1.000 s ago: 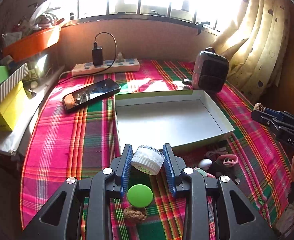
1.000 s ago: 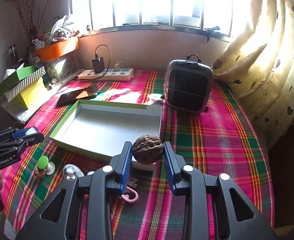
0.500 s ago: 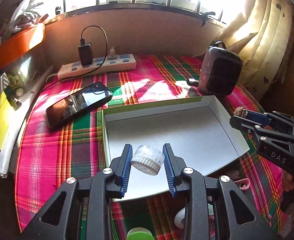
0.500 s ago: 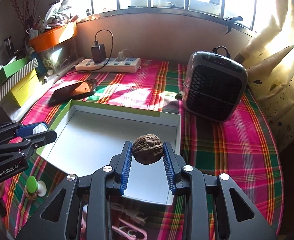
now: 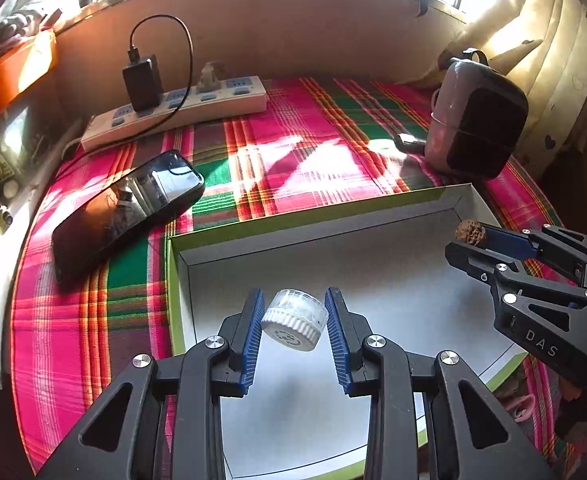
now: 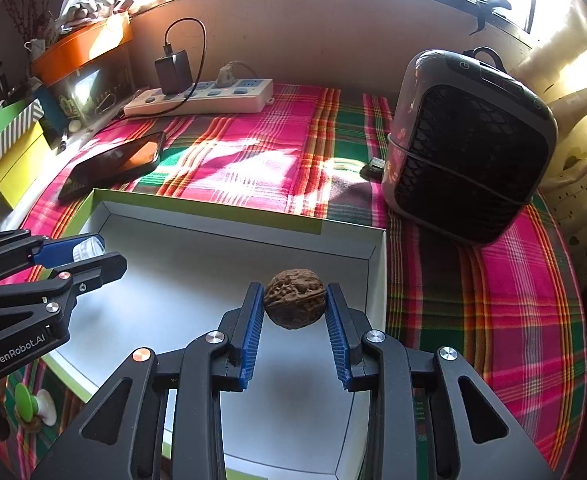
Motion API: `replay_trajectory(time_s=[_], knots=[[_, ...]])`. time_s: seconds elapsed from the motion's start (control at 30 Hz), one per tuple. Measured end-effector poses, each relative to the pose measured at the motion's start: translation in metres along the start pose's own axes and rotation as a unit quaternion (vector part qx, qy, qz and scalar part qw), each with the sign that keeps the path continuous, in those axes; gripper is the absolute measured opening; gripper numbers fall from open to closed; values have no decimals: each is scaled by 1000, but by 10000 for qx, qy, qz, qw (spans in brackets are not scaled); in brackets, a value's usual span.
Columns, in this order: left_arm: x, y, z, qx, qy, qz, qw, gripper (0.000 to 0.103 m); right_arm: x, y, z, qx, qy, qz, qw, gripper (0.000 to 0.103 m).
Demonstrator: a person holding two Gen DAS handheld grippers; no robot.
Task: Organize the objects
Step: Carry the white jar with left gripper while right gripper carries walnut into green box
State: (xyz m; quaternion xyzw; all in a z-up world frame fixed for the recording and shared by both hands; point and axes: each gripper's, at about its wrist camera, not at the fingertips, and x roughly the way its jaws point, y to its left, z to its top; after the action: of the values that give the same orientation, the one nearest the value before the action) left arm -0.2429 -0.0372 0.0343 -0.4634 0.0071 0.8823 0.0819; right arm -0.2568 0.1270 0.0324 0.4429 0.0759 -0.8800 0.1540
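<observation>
My left gripper [image 5: 294, 322] is shut on a small clear jar with a white ribbed cap [image 5: 296, 319], tilted, held above the near left part of the shallow white box with green edges [image 5: 317, 216]. My right gripper [image 6: 294, 306] is shut on a brown walnut [image 6: 295, 298], held above the same box [image 6: 213, 210] near its right wall. Each gripper shows in the other's view: the right gripper [image 5: 463, 242] with the walnut [image 5: 470, 233] at the right, the left gripper [image 6: 93, 254] with the jar [image 6: 88, 249] at the left.
A black phone [image 5: 127, 210] lies left of the box, a power strip with a charger [image 5: 181, 110] behind it. A small dark heater [image 6: 467, 146] stands at the back right. A green lid, a white piece [image 6: 33, 404] and a pink clip [image 5: 521, 406] lie on the plaid cloth in front of the box.
Both grippers moved forward and down, from in front of the box to over its inside, still holding the jar and the walnut. The loose items in front slid out of view.
</observation>
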Motion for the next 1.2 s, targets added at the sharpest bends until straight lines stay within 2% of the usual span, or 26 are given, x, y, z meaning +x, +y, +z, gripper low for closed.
replay_trajectory(time_s=[0.47, 1.03, 1.2], knots=[[19, 4, 2, -104, 213, 33, 9997, 30, 16, 4, 1, -128, 119, -163, 9997, 32], [19, 8, 2, -132, 189, -23, 9997, 32, 20, 8, 0, -177, 142, -208, 9995, 33], [16, 9, 1, -157, 149, -73, 9997, 40, 16, 11, -1, -171, 108, -167, 9997, 41]])
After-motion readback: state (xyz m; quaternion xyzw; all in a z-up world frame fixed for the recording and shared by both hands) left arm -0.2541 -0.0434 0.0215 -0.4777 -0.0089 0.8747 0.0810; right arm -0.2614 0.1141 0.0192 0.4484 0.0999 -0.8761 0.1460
